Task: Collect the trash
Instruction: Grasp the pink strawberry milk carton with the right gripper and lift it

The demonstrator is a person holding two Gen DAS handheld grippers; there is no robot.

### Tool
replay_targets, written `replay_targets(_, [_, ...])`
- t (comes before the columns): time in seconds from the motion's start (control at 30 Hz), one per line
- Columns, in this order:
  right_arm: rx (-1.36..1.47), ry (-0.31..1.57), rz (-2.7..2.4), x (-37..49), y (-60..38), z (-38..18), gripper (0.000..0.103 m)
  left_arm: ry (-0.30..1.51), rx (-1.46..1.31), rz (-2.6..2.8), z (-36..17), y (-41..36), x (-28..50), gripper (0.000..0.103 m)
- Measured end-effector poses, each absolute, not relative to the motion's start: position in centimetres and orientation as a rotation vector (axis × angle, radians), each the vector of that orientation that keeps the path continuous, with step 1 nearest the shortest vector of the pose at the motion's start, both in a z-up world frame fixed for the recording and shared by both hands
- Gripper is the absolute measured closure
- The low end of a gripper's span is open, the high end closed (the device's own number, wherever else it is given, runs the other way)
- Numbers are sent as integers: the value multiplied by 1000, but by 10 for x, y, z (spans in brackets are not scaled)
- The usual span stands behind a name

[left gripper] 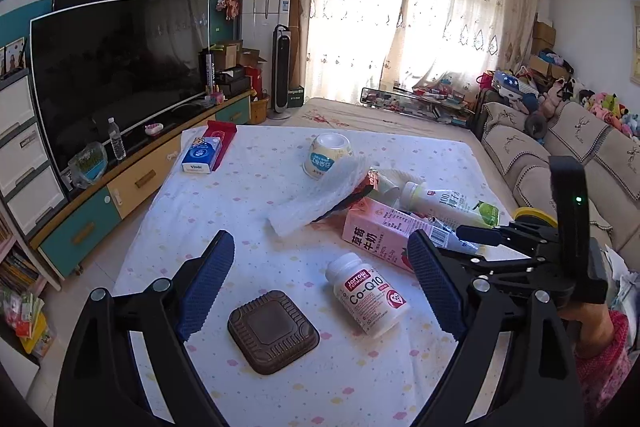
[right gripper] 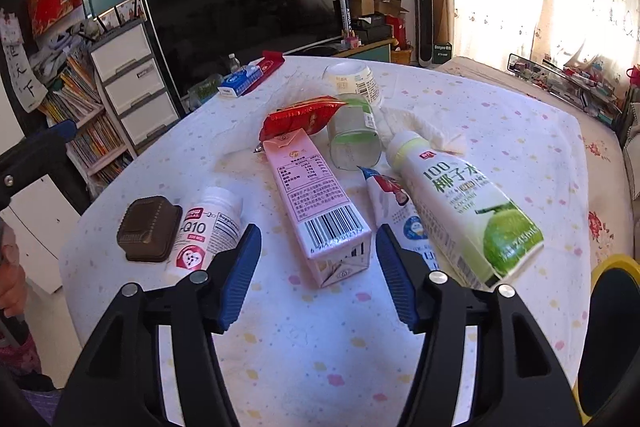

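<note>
Pink milk carton [right gripper: 318, 215] lies on the desk [right gripper: 320, 347] just ahead of the right gripper [right gripper: 318, 275], both grippers spread and empty; closing there could nudge the coconut-water bottle [right gripper: 460, 211] just right of it, rolling it.

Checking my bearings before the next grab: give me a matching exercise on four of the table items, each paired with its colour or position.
Items:
1. Lying white Co-Q10 pill bottle
2. Lying pink milk carton
3. Square brown ribbed plastic lid
4. Upside-down white round tub

Descriptions:
A. far side of table, base up
B. barcode end toward right gripper
C. dark brown, flat on cloth
D. red-and-white label, beside brown lid

Pairs: 1-D, 2-B, 3-C, 4-A
</note>
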State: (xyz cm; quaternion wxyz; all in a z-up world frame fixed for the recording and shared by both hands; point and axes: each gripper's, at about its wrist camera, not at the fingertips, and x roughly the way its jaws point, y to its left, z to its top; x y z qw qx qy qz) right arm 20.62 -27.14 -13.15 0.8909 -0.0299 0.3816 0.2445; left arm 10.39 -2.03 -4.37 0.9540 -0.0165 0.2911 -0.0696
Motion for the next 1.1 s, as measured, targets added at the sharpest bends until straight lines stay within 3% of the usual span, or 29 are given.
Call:
replay_targets(0.33, [-120, 865, 522, 234, -259, -157, 46, 619, -49, -157, -55, -26, 113, 16])
replay_targets(0.43, [-115, 858, 524, 231, -258, -155, 56, 626, -52, -160, -58, -27, 116, 16])
replay_targets(0.6, [-93, 814, 544, 212, -261, -146, 61, 629, -54, -161, -60, -27, 117, 16])
replay_targets(0.63, [-88, 803, 543, 206, -263, -144, 65, 628, -56, -162, -61, -28, 117, 16])
replay_targets(1.1, [47, 617, 380, 112, -329, -100, 66, 617, -44, -181, -62, -40, 106, 16])
